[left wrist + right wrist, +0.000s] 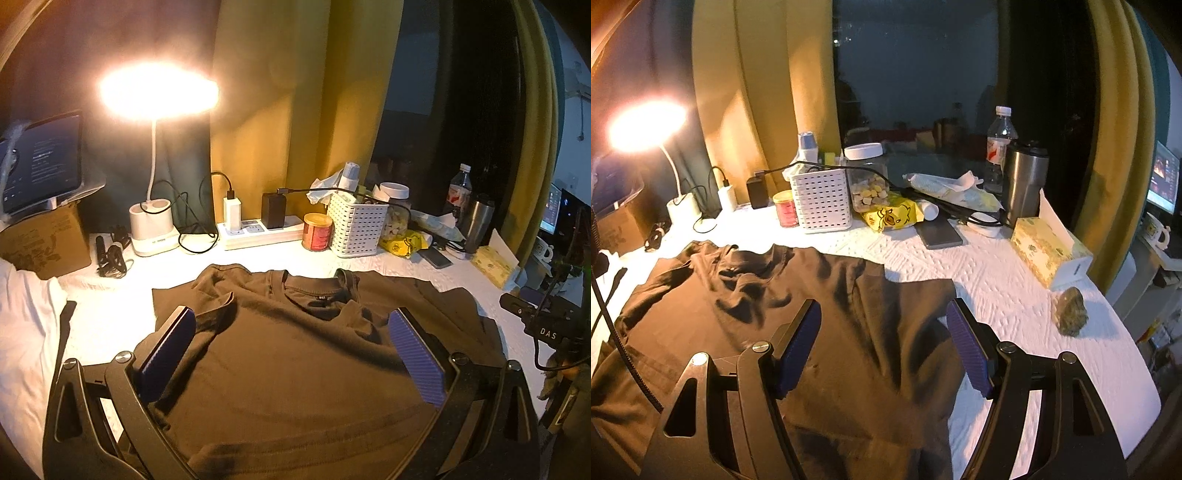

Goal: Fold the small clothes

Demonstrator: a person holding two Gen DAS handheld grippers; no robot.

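The only lettering that can be read is "DAS", in pale capitals on the black body of the right claw [546, 328] at the right edge of the left wrist view. The tablet screen [48, 162] carries lines of pale text, the shirt's neck label [322, 296] a small white mark, and the cardboard box [44, 240] dark print, all too small or blurred to read.

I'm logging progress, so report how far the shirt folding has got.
Done: the dark T-shirt lies spread on the white table cover, collar toward the lamp; its left sleeve looks rumpled inward. In hand: nothing; the left gripper and right gripper are both open above the cloth. Left: all the folds, by the look of it.
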